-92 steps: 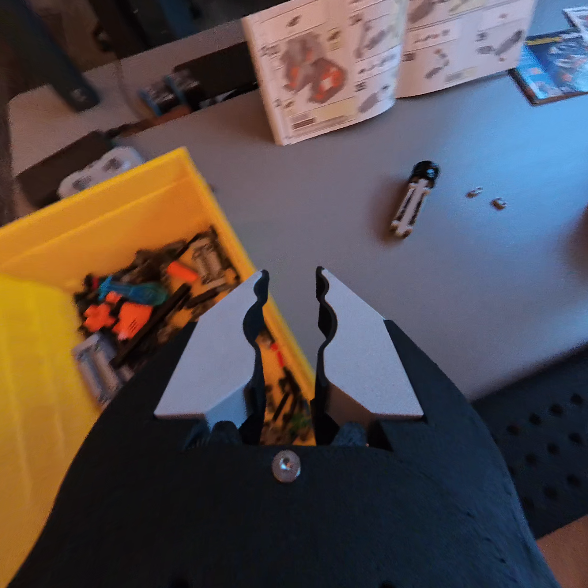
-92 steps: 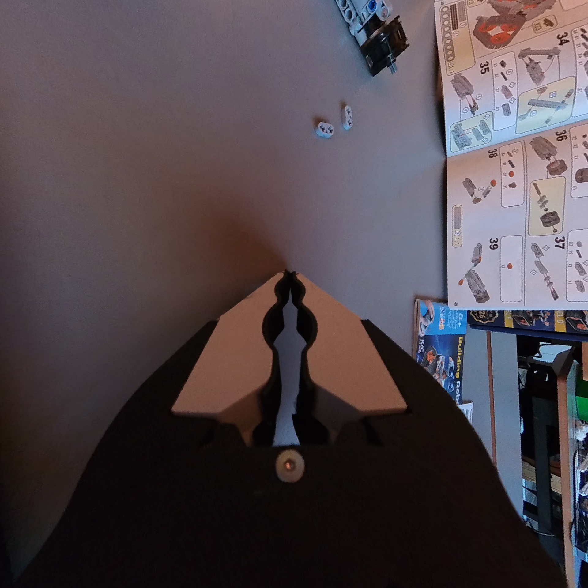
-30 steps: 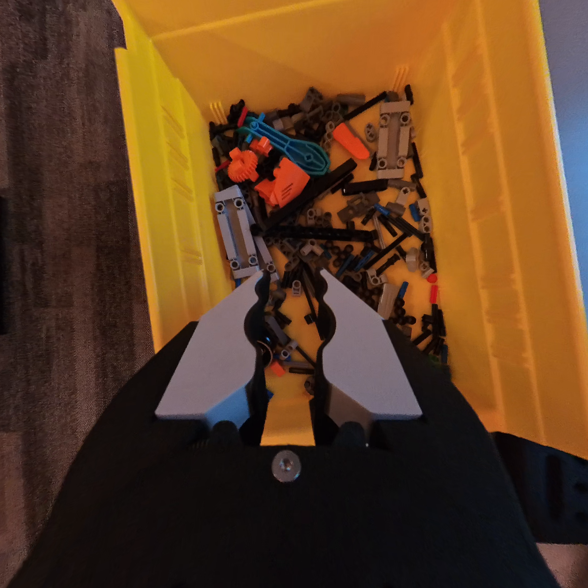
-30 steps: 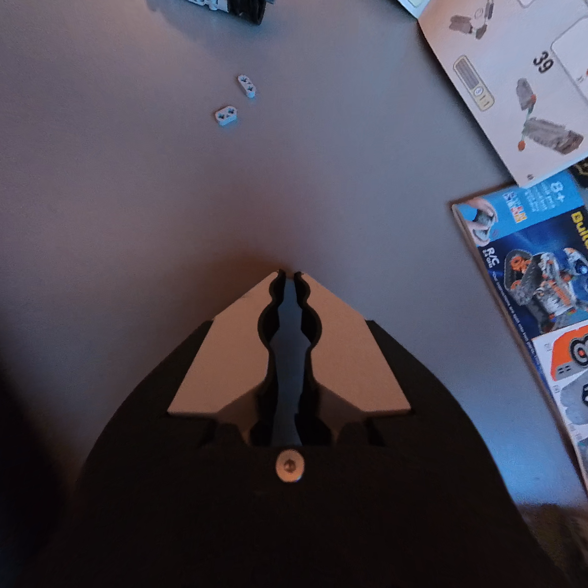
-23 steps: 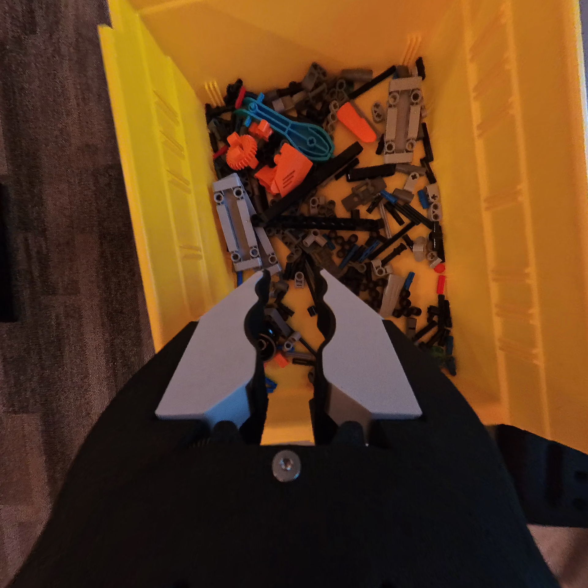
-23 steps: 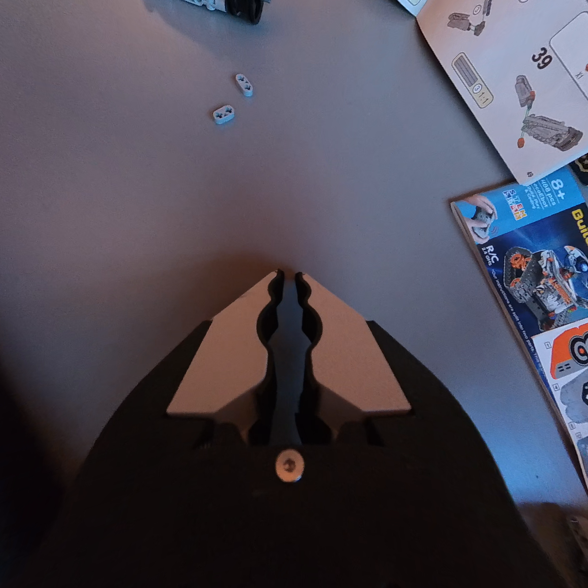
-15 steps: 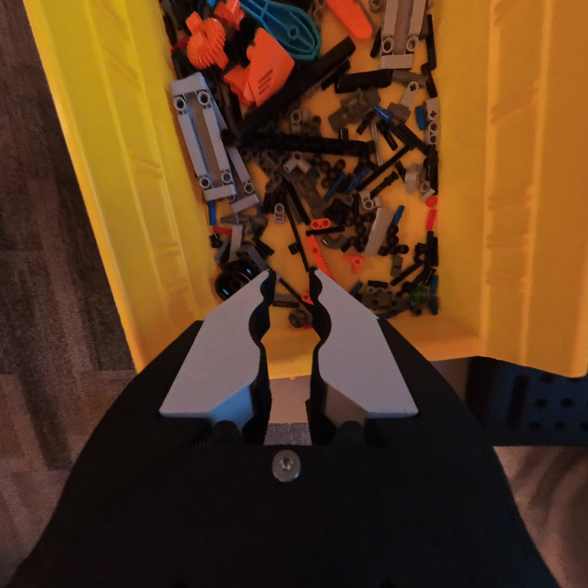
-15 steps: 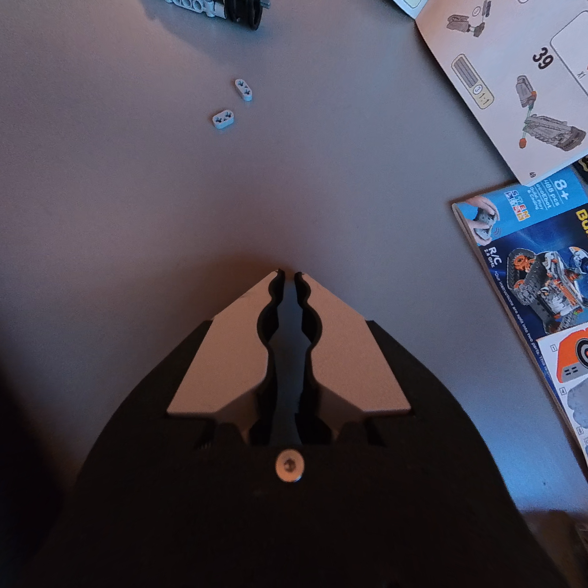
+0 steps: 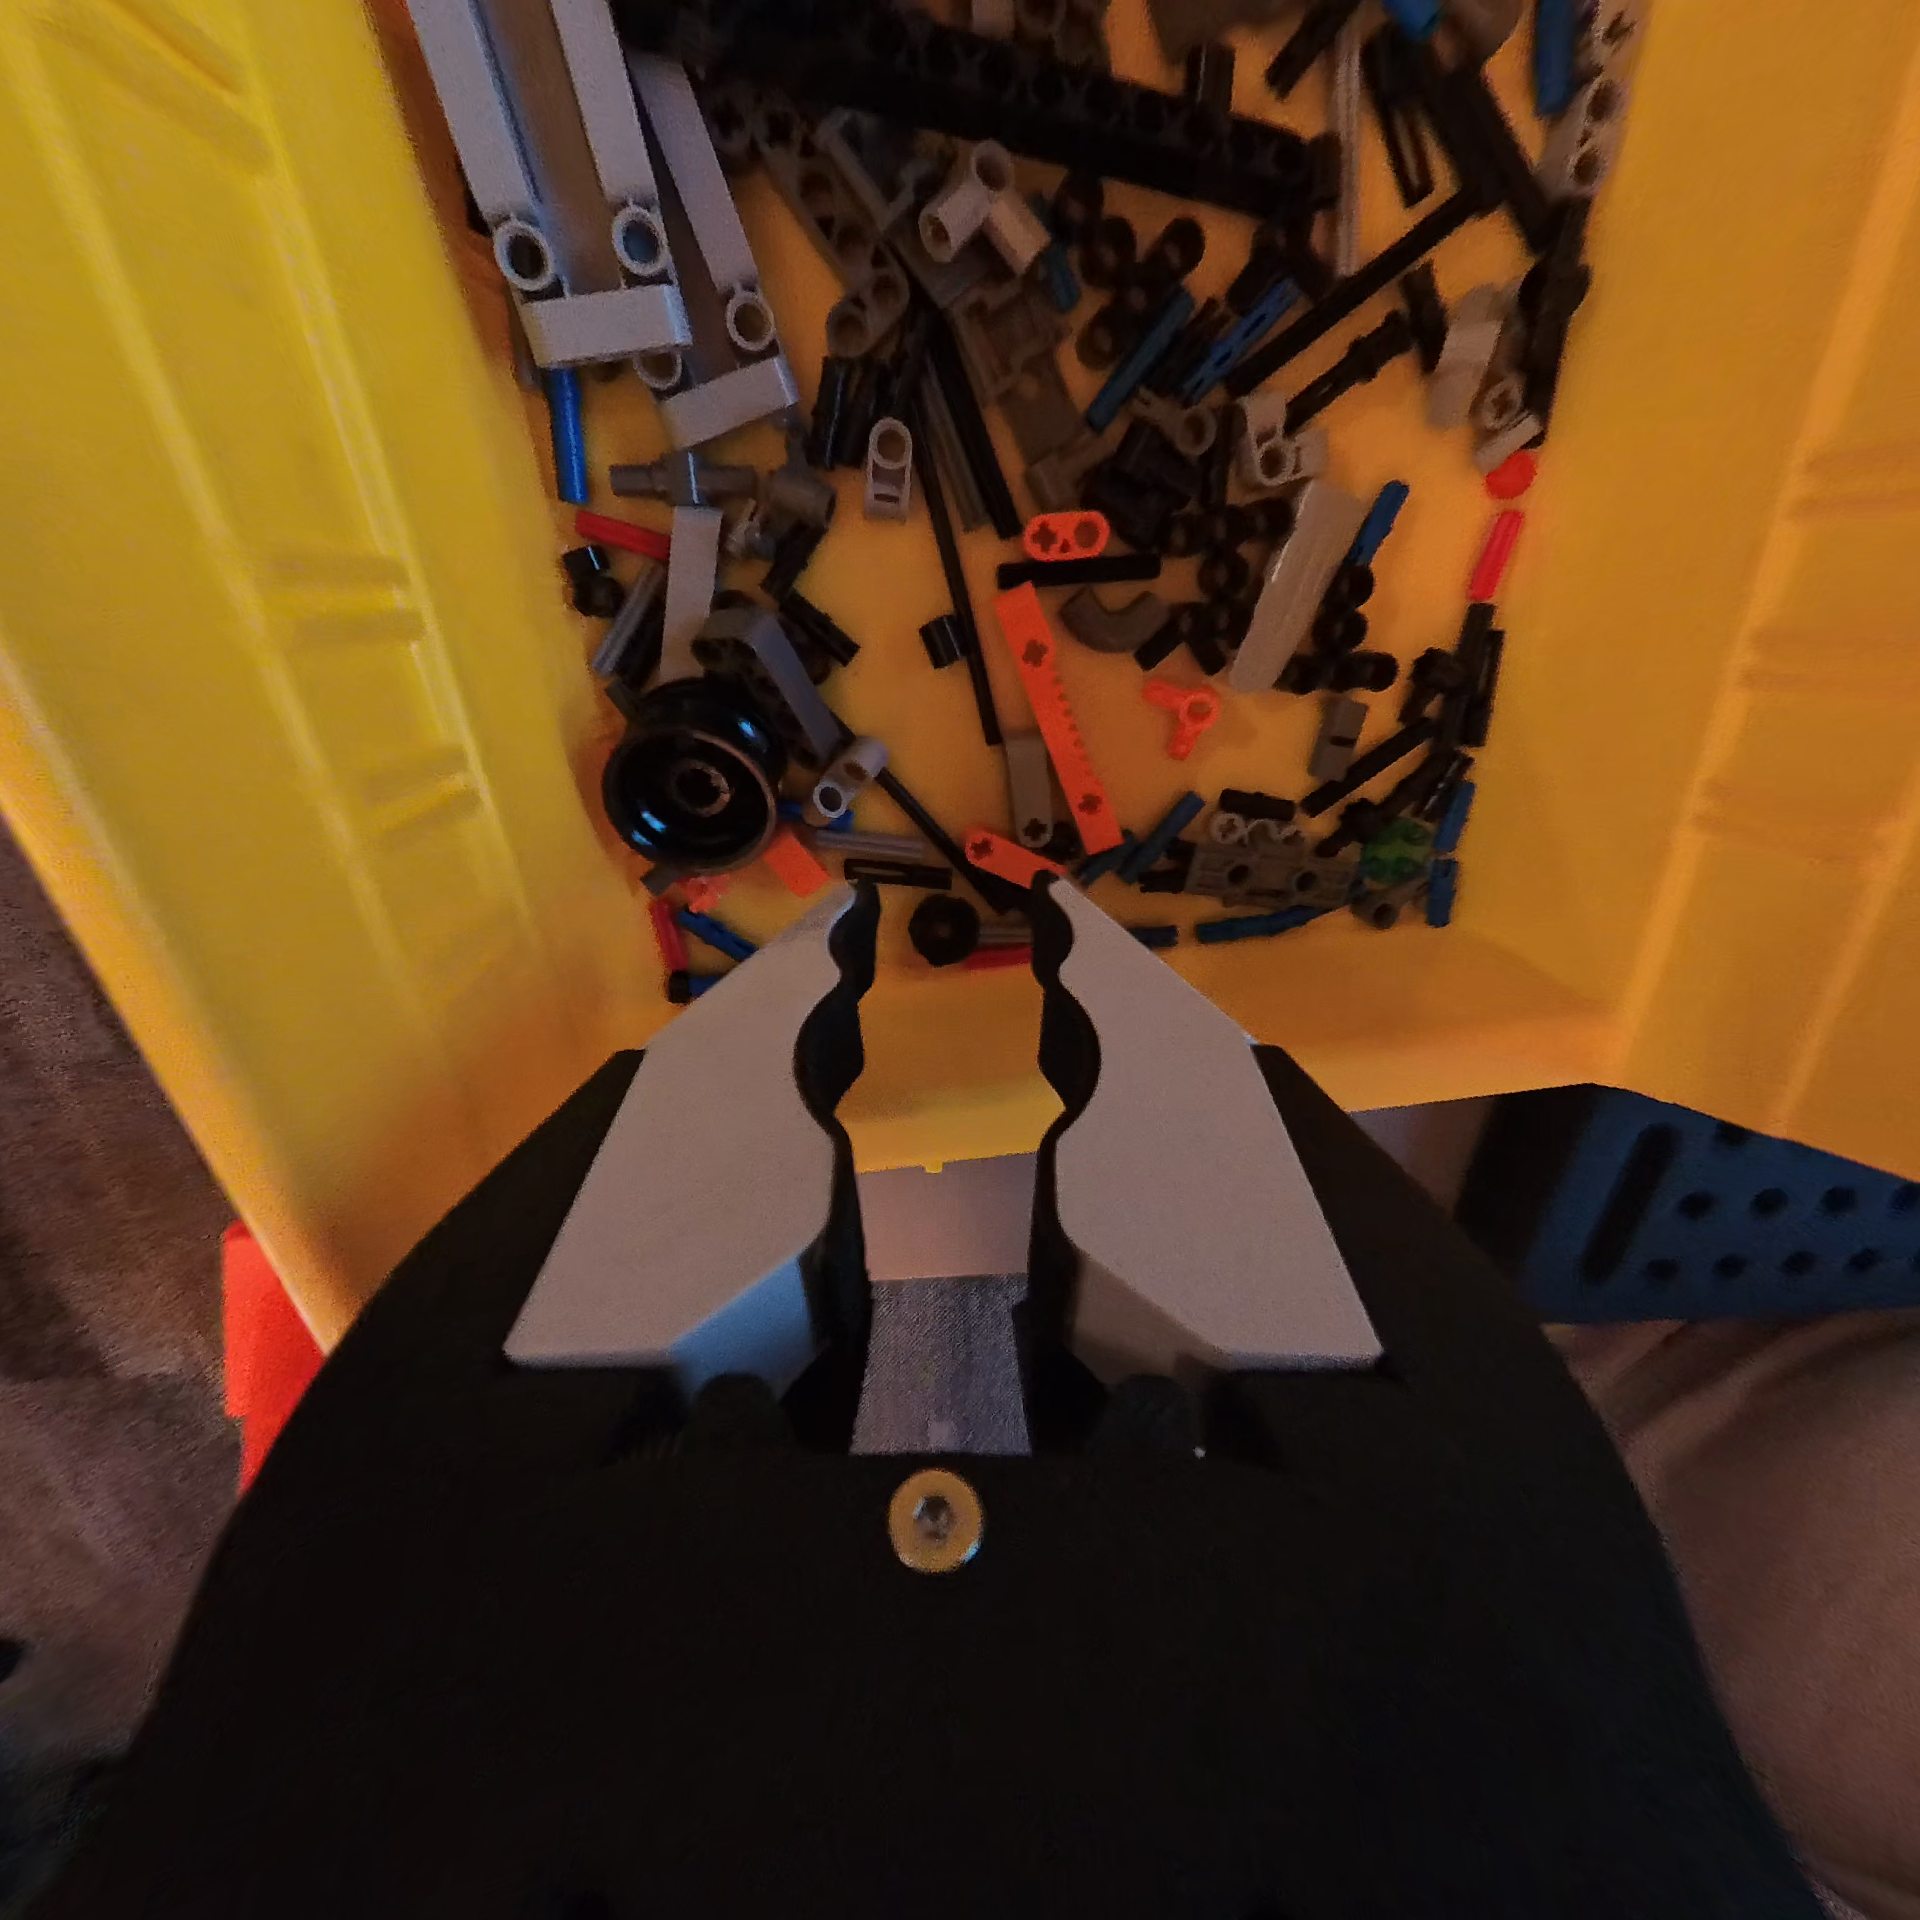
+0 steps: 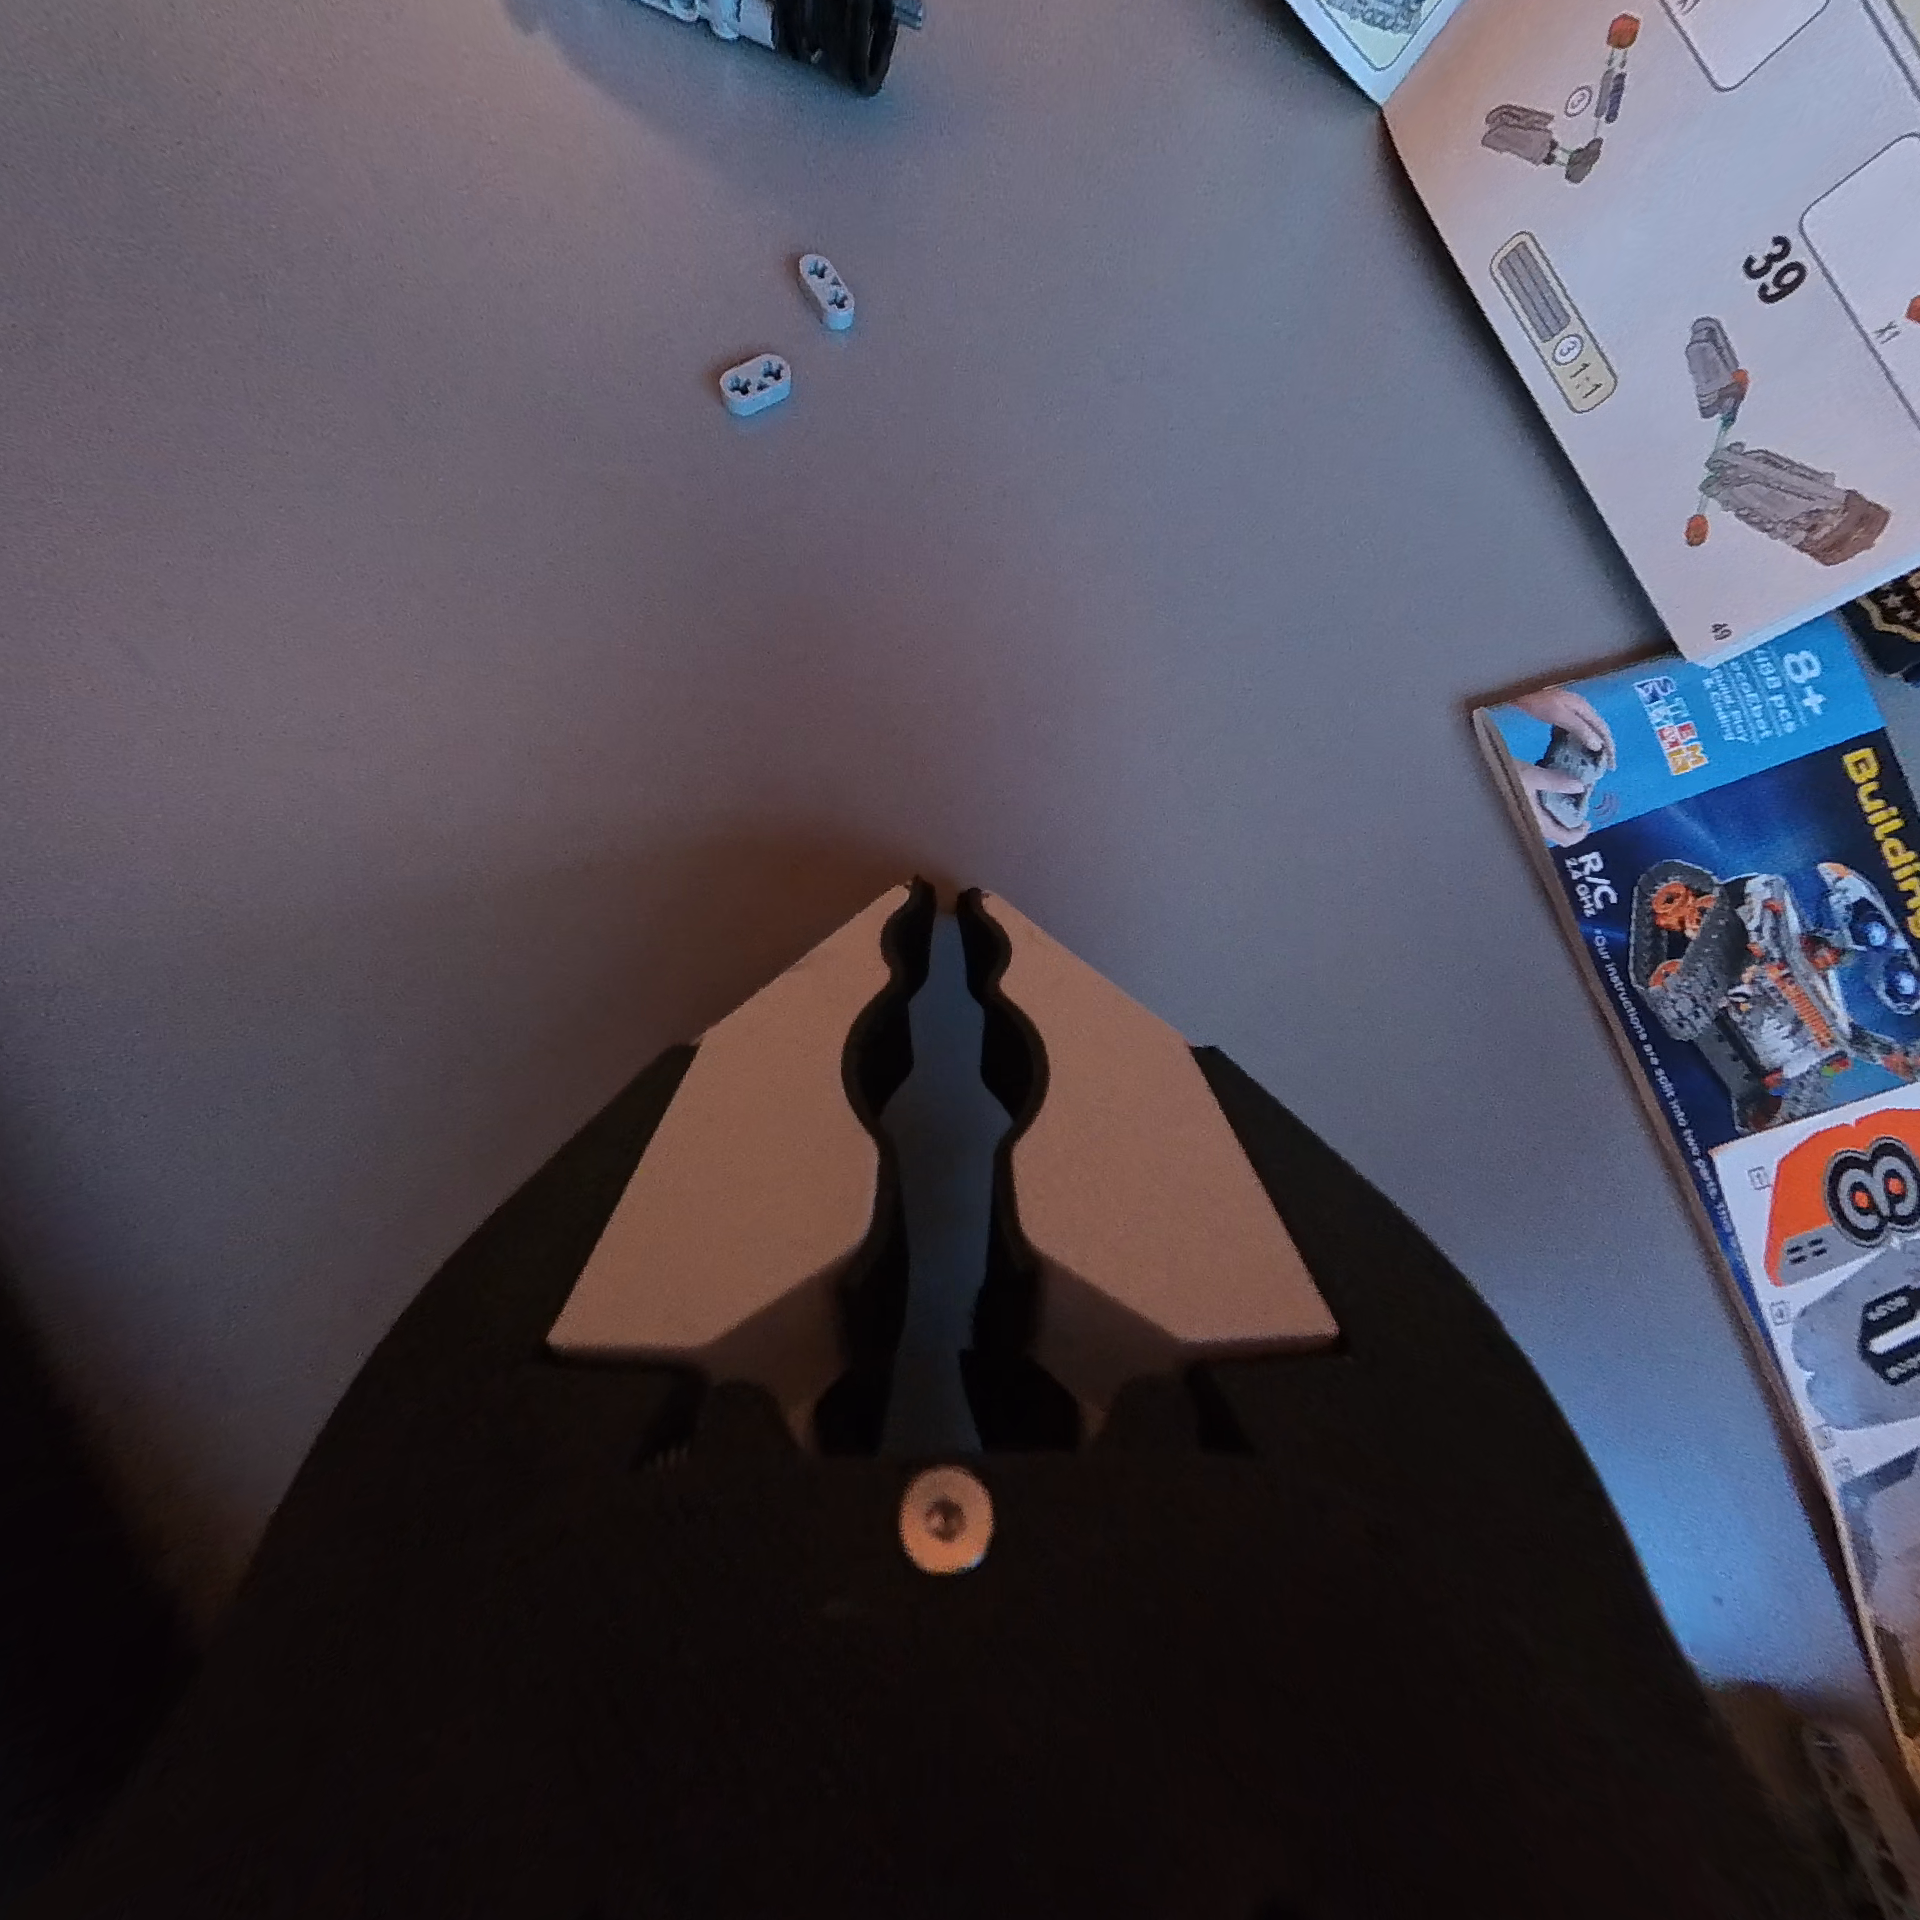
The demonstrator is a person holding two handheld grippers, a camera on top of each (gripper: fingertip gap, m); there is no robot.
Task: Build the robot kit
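The left gripper (image 9: 951, 899) has been lowered to the near end of the yellow bin (image 9: 260, 623), jaws apart and empty, just above a small black round piece (image 9: 940, 925), possibly a bush. The right gripper (image 10: 940, 891), nearly closed and empty, is kept over the grey table (image 10: 416, 623).

Loose building-toy parts fill the bin (image 9: 270, 582); a wheel (image 9: 691, 787) lies near its left wall, a toothed rack (image 9: 1055, 717) to the wheel's right. On the surface (image 10: 416, 623), two small link pieces (image 10: 755, 384) lie side by side, a partly built assembly (image 10: 800, 26) beyond them, an instruction booklet (image 10: 1683, 312) at right, a box (image 10: 1745, 935) nearer than it.
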